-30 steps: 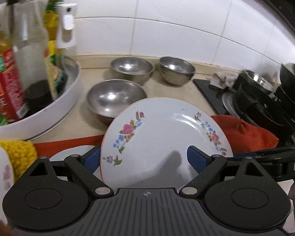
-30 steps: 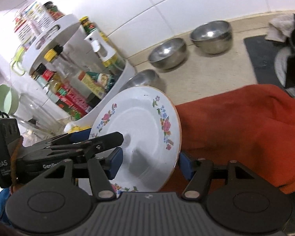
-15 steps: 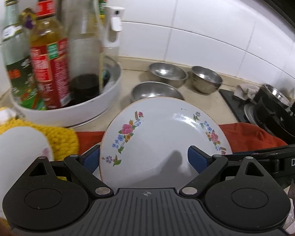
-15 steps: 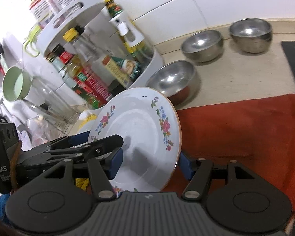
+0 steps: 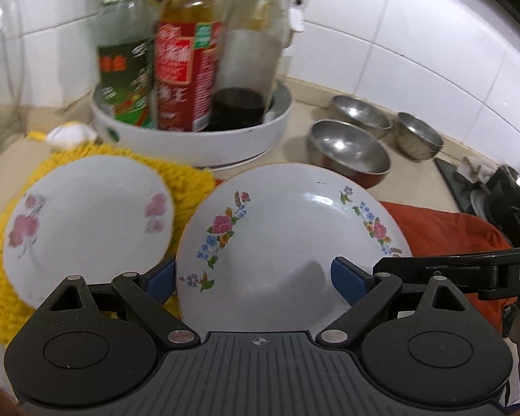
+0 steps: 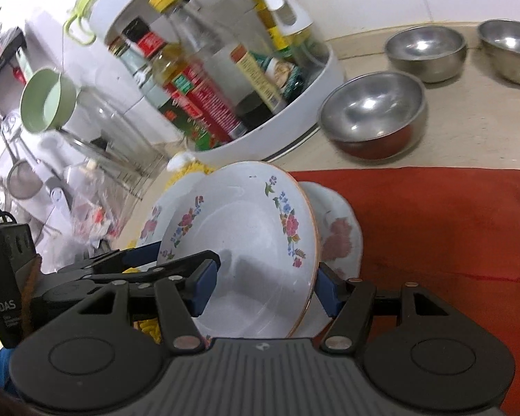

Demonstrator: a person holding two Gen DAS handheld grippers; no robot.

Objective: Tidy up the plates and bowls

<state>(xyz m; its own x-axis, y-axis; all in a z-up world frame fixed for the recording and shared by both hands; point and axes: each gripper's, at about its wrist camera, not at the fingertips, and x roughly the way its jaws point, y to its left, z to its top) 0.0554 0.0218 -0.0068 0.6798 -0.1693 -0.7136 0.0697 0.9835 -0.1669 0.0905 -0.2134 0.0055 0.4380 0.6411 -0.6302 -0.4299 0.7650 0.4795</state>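
Left wrist view shows the left hand-held gripper (image 5: 254, 279) with its blue pads on either side of the white round plate with bright flower sprigs and a thin orange rim (image 5: 291, 235), apparently clamping its near edge. The right hand-held gripper (image 6: 265, 286) straddles the same plate in the right wrist view, one pad on its face and one behind its rim, so both seem to be gripping it. The plate is tilted and held above the bench (image 5: 443, 170), over the edge of the rust-red cloth (image 5: 443, 232).

Just to its left lies a second white plate with pale pink flowers (image 5: 86, 222), resting on a yellow knitted mat (image 5: 187, 180). In the right wrist view the carried plate partly hides it.

The step in hand looks like stacking the carried plate onto the pink-flowered one. The next move calls for levelling it, centring it over the lower plate, lowering gently, and only then opening both sets of fingers. Three steel bowls (image 5: 350, 150) near the white round bottle rack (image 5: 190, 135) are not yet gathered.
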